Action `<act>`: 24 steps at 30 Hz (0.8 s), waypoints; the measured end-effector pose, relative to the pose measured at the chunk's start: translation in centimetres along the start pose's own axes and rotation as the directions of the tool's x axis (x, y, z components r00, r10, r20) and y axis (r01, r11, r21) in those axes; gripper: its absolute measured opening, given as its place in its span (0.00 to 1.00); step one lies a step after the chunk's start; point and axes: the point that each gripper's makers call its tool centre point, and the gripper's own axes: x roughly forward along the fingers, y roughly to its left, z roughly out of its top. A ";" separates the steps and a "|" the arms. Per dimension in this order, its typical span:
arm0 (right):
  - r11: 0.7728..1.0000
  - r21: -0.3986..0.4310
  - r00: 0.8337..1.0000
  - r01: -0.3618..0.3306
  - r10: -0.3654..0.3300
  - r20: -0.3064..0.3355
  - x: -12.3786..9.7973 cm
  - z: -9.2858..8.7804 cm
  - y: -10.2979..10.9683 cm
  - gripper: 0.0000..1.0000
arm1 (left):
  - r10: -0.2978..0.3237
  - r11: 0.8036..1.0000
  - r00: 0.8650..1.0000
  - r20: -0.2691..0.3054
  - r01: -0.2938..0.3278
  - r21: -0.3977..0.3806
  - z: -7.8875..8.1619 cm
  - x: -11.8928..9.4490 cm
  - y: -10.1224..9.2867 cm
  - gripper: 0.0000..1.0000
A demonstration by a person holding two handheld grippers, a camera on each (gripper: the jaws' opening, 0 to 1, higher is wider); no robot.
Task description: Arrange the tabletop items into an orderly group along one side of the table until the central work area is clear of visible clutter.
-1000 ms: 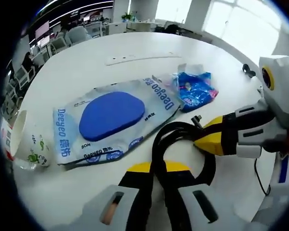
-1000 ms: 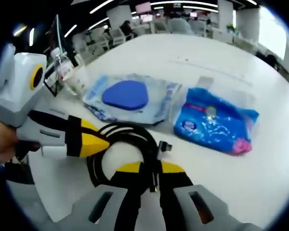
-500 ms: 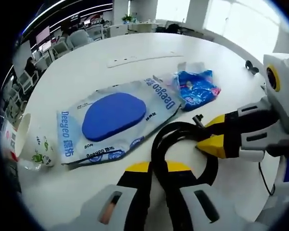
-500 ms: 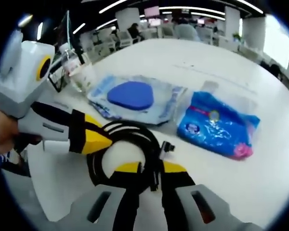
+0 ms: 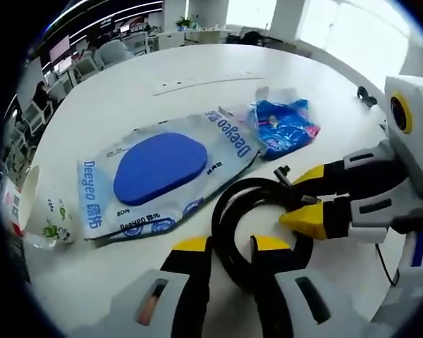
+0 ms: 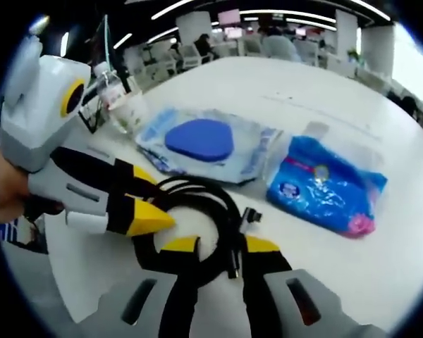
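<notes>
A black cable coil (image 5: pixel 222 215) lies on the white table (image 5: pixel 127 98) close in front of me. My left gripper (image 5: pixel 230 246) stands open with one side of the coil between its jaws. My right gripper (image 5: pixel 287 201) comes in from the right, jaws parted around the coil's far side. In the right gripper view the right gripper (image 6: pixel 221 246) is open over the cable coil (image 6: pixel 218 201) near its plug, and the left gripper (image 6: pixel 162 205) reaches in from the left, open. Beyond lie a pouch with a blue pad (image 5: pixel 162 169) and a blue wipes packet (image 5: pixel 285 127).
A paper cup (image 5: pixel 46 211) lies on its side at the table's left edge. A flat white strip (image 5: pixel 204 83) rests farther back. A clear bottle (image 6: pixel 120 102) stands behind the blue pad pouch (image 6: pixel 204 141), beside the wipes packet (image 6: pixel 331 186). A hand holds the left gripper.
Both grippers were shut on the cable coil; now both have opened their jaws and the coil lies loose between them.
</notes>
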 end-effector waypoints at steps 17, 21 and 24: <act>0.999 -0.033 0.996 0.035 -0.032 0.085 -1.2 2.9 -0.2 0.43 | -0.009 0.997 0.992 0.124 0.018 -0.070 3.8 -2.0 0.2 0.34; 0.997 -0.060 0.993 0.048 -0.042 0.111 -1.7 4.1 -0.3 0.50 | -0.002 0.998 0.988 0.157 0.013 -0.069 4.6 -2.6 0.4 0.37; 0.996 -0.075 0.992 0.055 -0.045 0.119 -2.0 4.4 -0.4 0.55 | -0.001 0.998 0.984 0.175 0.012 -0.066 5.1 -3.3 0.6 0.40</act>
